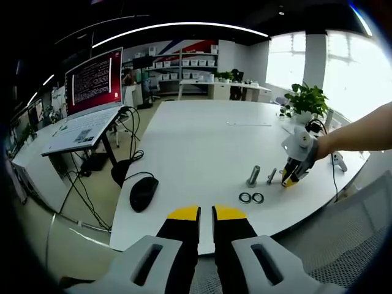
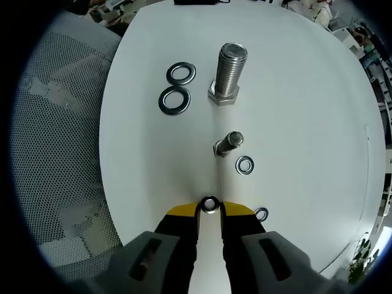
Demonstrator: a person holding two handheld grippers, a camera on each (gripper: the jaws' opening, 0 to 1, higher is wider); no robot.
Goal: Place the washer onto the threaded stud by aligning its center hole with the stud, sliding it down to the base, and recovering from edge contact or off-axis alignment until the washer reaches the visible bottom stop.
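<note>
In the right gripper view the right gripper (image 2: 210, 207) has its yellow-tipped jaws clenched on a small washer (image 2: 210, 205), gripped by its edges and held above the white desk (image 2: 306, 110). Just beyond the jaws stands the small threaded stud (image 2: 228, 144), head down on the desk, with a second small washer (image 2: 245, 165) lying flat right beside it and a third (image 2: 261, 214) lying near the right jaw. Farther out rises the large bolt (image 2: 228, 73), also head down, and next to it, toward the desk's curved edge, lie two large washers (image 2: 177, 89), touching or nearly so. A mesh chair (image 2: 55, 153) shows past that edge. In the left gripper view the left gripper (image 1: 206, 215) hangs off the near edge of the desk, its jaws drawn almost together with a thin gap between them — grasping nothing. Across the desk the same view catches the right gripper, carried by a person's hand (image 1: 318, 147), tipped down beside the two upright fasteners; whether it touches the desk there is hard to tell at this size. A black mouse (image 1: 143, 193) sits at the left edge, an open laptop (image 1: 92, 101) stands on a separate stand beyond — and a potted plant (image 1: 306, 101) marks the far right corner.
</note>
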